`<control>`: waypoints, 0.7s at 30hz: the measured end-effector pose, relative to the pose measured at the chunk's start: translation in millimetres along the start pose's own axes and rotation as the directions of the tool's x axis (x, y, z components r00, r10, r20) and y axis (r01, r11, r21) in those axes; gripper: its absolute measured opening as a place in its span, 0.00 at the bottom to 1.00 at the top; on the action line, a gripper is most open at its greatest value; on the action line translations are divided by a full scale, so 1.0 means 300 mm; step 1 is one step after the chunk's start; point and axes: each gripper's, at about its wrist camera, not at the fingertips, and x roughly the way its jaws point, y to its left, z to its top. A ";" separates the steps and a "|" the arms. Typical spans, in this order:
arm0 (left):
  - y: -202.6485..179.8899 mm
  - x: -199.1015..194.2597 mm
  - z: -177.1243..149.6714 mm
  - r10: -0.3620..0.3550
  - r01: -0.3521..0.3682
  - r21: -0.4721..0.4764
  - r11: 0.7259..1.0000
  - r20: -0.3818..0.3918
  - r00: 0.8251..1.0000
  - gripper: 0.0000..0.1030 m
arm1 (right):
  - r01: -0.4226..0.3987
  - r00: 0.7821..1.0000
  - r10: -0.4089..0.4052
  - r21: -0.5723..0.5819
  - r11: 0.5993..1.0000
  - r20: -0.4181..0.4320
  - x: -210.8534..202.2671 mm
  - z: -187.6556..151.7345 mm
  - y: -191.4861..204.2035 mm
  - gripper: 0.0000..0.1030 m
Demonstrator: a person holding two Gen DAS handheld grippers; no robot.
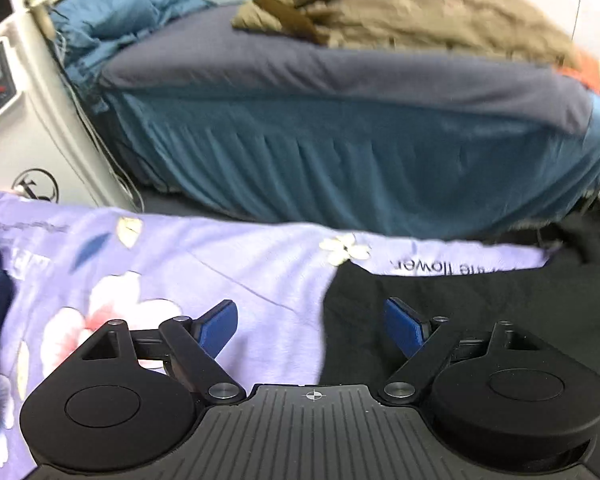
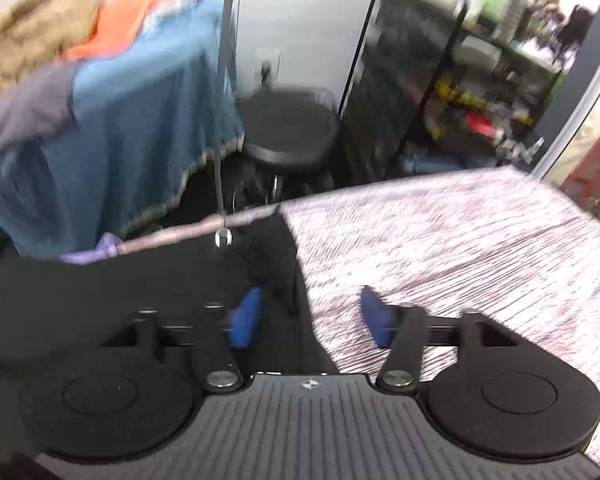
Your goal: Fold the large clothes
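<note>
We see the large black cloth garment (image 1: 460, 308) spread on the lilac flowered bedsheet (image 1: 180, 264). Our left gripper (image 1: 312, 326) gapes wide, empty; our right gripper (image 2: 306, 316) stands partly open over its edge, gripping nothing

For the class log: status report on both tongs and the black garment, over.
Left tongs open, empty. Right tongs open over black garment's edge. Garment unfolded on patterned cover. Nothing in the way.
</note>
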 end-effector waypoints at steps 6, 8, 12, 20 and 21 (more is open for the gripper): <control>-0.051 -0.256 -0.190 -0.047 0.019 0.223 0.975 0.124 0.991 1.00 | -0.127 0.991 0.123 0.079 0.989 0.053 -0.182 -0.098 -0.150 0.81; -0.130 -0.342 -0.300 -0.107 0.054 0.339 0.939 0.142 0.984 1.00 | -0.158 0.987 0.155 0.086 0.984 0.038 -0.235 -0.165 -0.204 0.81; -0.341 -0.527 -0.548 -0.281 0.176 0.540 0.823 0.118 0.952 1.00 | -0.206 0.978 0.209 0.118 0.971 -0.015 -0.324 -0.296 -0.292 0.82; -0.879 -0.696 -0.902 -0.439 0.088 0.885 0.457 0.138 0.888 1.00 | -0.234 0.963 0.258 0.243 0.941 -0.073 -0.475 -0.490 -0.433 0.85; -0.939 -0.701 -0.934 -0.447 0.041 0.914 0.403 0.158 0.881 1.00 | -0.235 0.963 0.261 0.254 0.938 -0.072 -0.479 -0.498 -0.454 0.86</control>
